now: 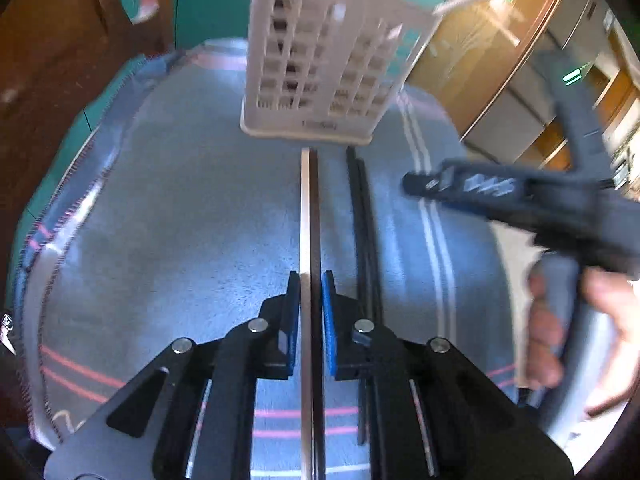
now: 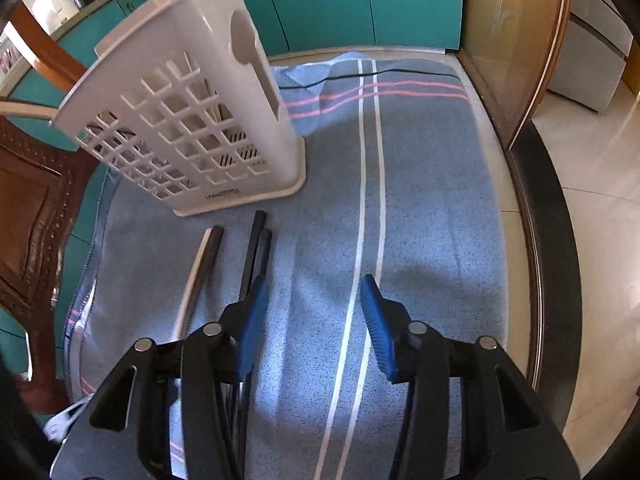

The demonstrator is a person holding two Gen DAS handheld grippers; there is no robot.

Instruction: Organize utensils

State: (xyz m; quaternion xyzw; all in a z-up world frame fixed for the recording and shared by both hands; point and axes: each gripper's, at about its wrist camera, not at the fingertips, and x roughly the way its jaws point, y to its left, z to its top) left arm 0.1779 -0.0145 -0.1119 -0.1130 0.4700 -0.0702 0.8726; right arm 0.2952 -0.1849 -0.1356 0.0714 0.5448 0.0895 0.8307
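A white slotted utensil holder (image 1: pixel 320 52) stands upright on a blue striped cloth (image 1: pixel 180 220); it also shows in the right wrist view (image 2: pixel 192 136). My left gripper (image 1: pixel 311 280) is shut on a long silver utensil handle (image 1: pixel 306 208) that points at the holder's base. Two black chopsticks (image 1: pixel 362 208) lie on the cloth just right of it. In the right wrist view the silver utensil (image 2: pixel 202 268) and the black chopsticks (image 2: pixel 254 256) lie left of my right gripper (image 2: pixel 314 284), which is open and empty above the cloth. The right gripper's body (image 1: pixel 500 192) shows at right in the left wrist view.
A carved wooden chair (image 2: pixel 36 208) stands at the left of the table. Teal cabinets (image 2: pixel 340 0) stand behind. A wooden-framed glass panel (image 2: pixel 512 40) and the table's dark edge (image 2: pixel 548 220) run along the right. A hand (image 1: pixel 560 320) grips the right gripper's handle.
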